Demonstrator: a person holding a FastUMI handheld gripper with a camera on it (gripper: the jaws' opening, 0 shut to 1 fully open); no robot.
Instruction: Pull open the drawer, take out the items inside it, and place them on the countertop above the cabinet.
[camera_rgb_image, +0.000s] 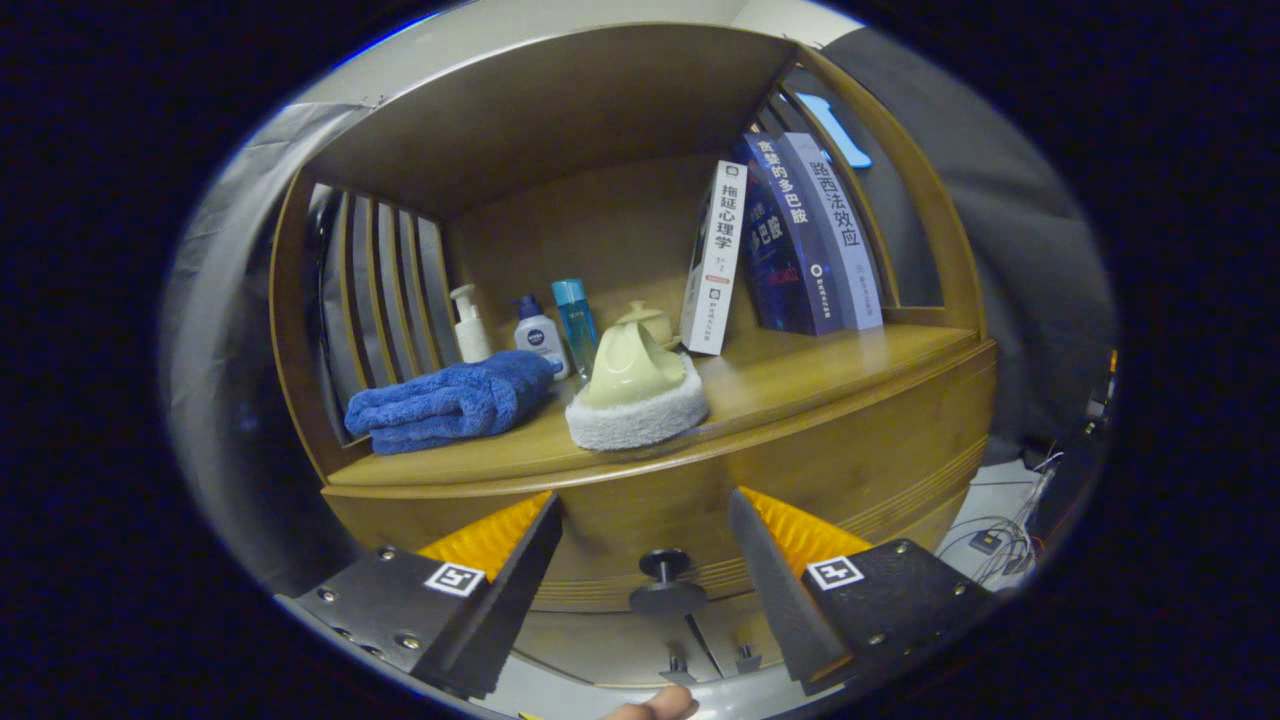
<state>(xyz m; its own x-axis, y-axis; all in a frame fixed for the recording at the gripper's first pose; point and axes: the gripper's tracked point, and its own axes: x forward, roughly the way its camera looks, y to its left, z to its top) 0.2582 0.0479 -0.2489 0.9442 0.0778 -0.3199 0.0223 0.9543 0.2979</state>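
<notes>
The tool (645, 545) is spread; the drawer knob (665, 580) sits between its fingers, drawer (640, 500) closed; beyond, towel (450, 400) and brush (635, 395) on the table (800, 375).

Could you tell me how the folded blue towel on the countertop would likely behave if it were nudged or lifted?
The blue towel looks plush and loosely folded, so it would probably sag and unfold if lifted by one edge. Pushed, it would likely bunch up, and might nudge the bottles behind it. The tool hangs open, its fingers either side of the drawer knob.

The wooden drawer (640, 520) with a round dark knob (665, 582) sits closed. The wooden countertop (800, 375) lies directly above it.
</notes>
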